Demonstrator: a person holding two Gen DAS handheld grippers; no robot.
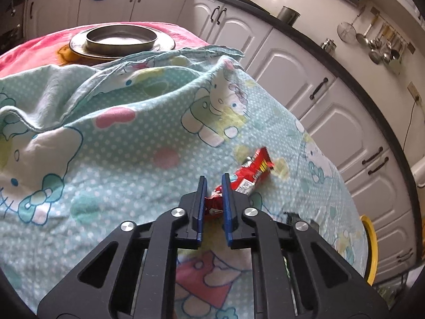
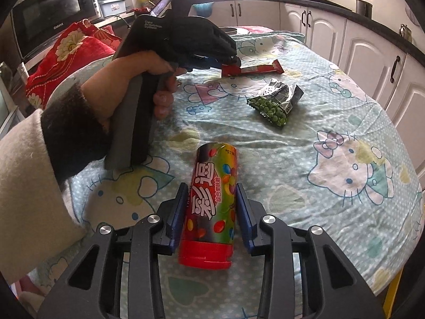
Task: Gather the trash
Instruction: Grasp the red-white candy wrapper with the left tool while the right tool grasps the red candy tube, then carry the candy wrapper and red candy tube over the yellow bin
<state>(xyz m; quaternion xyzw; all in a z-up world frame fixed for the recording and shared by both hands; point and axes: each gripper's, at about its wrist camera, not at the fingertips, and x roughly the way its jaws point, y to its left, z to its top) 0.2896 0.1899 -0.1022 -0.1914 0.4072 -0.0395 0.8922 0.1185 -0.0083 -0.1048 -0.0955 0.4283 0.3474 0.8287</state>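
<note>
Now | left tongs (image 1: pixel 214 179) pinching red wrapper (image 1: pixel 249 174) | right tongs (image 2: pixel 212 190) parted, straddling candy tube (image 2: pixel 209 204)

Black hand-held gripper (image 1: pixel 214 183) frames, blue finger pads, silver screws; cream sleeve (image 2: pixel 29 180), dark cuff.
</note>
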